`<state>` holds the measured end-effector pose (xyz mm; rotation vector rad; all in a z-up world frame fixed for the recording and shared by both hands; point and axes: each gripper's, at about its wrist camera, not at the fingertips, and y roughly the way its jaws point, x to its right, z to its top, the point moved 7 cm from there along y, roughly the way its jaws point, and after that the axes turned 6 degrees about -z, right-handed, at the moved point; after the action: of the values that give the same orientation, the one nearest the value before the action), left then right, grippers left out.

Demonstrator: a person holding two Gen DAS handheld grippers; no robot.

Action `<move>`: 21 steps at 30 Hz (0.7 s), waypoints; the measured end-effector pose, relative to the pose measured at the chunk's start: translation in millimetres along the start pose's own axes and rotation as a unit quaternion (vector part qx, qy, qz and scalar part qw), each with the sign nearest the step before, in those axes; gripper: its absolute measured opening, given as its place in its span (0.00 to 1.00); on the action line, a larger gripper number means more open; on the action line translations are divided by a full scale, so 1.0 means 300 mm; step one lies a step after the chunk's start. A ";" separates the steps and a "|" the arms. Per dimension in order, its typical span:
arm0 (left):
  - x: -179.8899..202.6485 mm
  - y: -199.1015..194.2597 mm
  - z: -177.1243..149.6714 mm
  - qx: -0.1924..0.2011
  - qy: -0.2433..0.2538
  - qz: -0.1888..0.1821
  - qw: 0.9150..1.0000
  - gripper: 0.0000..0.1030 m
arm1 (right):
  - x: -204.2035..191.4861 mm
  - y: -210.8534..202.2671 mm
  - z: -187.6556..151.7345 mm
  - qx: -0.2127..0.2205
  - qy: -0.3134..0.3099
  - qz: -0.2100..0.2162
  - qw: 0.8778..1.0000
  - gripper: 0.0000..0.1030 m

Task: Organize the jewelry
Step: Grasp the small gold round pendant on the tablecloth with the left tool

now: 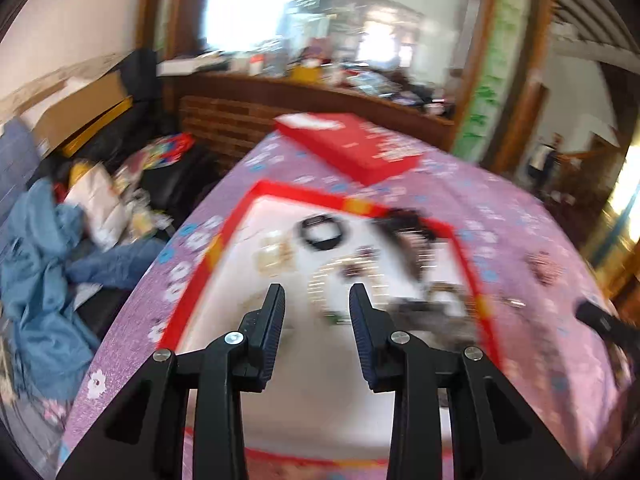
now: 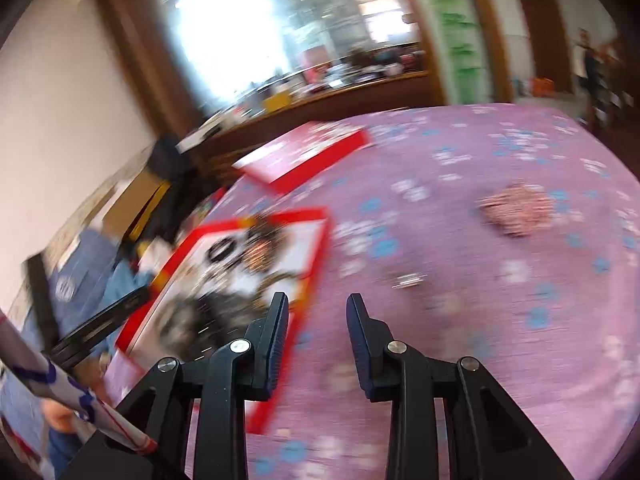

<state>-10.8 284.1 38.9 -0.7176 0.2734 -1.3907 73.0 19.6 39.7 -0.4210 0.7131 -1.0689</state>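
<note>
Purple floral tablecloth covers the table, both views motion-blurred. Red-rimmed white tray sits on it holding mixed jewelry, incl. 1 black bangle; pieces too smeared to sort. Red box lid lies beyond the tray. Left gripper hovers over the tray, jaws wide, empty. Right gripper over cloth just right of the tray, jaws wide, empty. Pink beaded piece lies apart on the cloth. Wood-framed window, cluttered ledge behind; blue clothes left.
</note>
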 end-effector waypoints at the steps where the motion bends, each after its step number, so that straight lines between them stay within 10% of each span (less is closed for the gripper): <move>1: 0.045 -0.022 0.014 0.000 0.012 -0.014 1.000 0.31 | 0.059 -0.027 0.021 0.006 0.017 -0.010 1.000 0.32; 9: 0.547 0.101 0.012 -0.124 0.082 -0.182 0.972 0.31 | 0.325 -0.172 0.061 0.035 0.102 -0.042 0.993 0.31; 21: 0.783 0.545 -0.074 -0.233 0.097 -0.115 0.961 0.30 | 0.462 -0.273 -0.007 0.037 0.127 -0.040 0.990 0.31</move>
<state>151.1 55.2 -22.9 -1.0259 0.7073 -1.6419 59.5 -140.8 45.1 -0.2541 0.8849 -1.2348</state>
